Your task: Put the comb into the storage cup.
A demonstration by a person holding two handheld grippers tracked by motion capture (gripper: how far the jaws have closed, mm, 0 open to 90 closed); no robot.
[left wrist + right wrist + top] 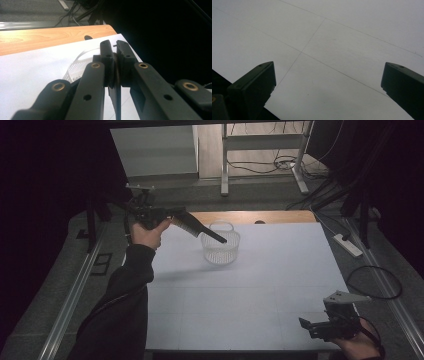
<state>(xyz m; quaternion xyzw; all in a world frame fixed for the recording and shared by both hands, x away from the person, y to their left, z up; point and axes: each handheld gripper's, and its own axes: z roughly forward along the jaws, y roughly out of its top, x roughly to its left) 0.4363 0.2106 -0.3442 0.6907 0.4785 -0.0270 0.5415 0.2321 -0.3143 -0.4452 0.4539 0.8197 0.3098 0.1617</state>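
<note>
White table (250,295) nearest, right gripper (306,324) idle at its front corner, fingers (252,85) spread wide, nothing between. Farther off, left gripper (220,239) pinched shut on thin dark strip (115,100), tip over clear plastic basket (220,247) mid-table. Risk: light basket tipped or shoved by careless lowering.

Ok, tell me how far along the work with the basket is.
Done: left gripper has reached the clear basket, jaws shut, tips over its rim. In hand: whether anything thin sits between them is unclear. Left: the basket is on the white table; right gripper waits open.
</note>
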